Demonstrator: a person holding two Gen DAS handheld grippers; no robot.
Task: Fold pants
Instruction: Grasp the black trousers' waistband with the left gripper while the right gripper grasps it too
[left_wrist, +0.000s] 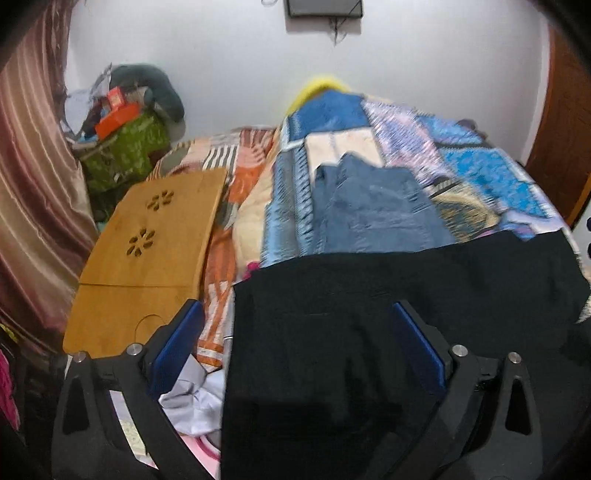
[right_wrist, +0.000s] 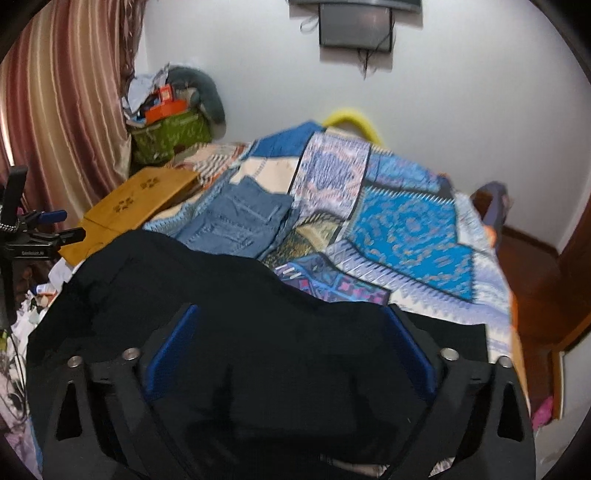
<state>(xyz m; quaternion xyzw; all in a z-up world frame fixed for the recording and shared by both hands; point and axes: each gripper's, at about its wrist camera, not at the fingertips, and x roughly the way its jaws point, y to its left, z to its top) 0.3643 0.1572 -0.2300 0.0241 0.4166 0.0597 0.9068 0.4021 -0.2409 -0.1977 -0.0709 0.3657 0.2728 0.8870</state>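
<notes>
the left gripper (left_wrist: 297, 354) stands wide open above the black fabric pants (left_wrist: 388, 314) filling the lower frame, pads clear of the cloth. the right gripper (right_wrist: 291, 350) is equally wide over them, gripping nothing. folded blue denim jeans (right_wrist: 240, 218) lie behind on the patterned blue patchwork bedspread (right_wrist: 406, 229).

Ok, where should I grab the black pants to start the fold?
Take the black pants at their near edge, one gripper toward each side, coming down from above. They lie flat across the quilt, and both the left gripper and right gripper hang open over that end.
</notes>
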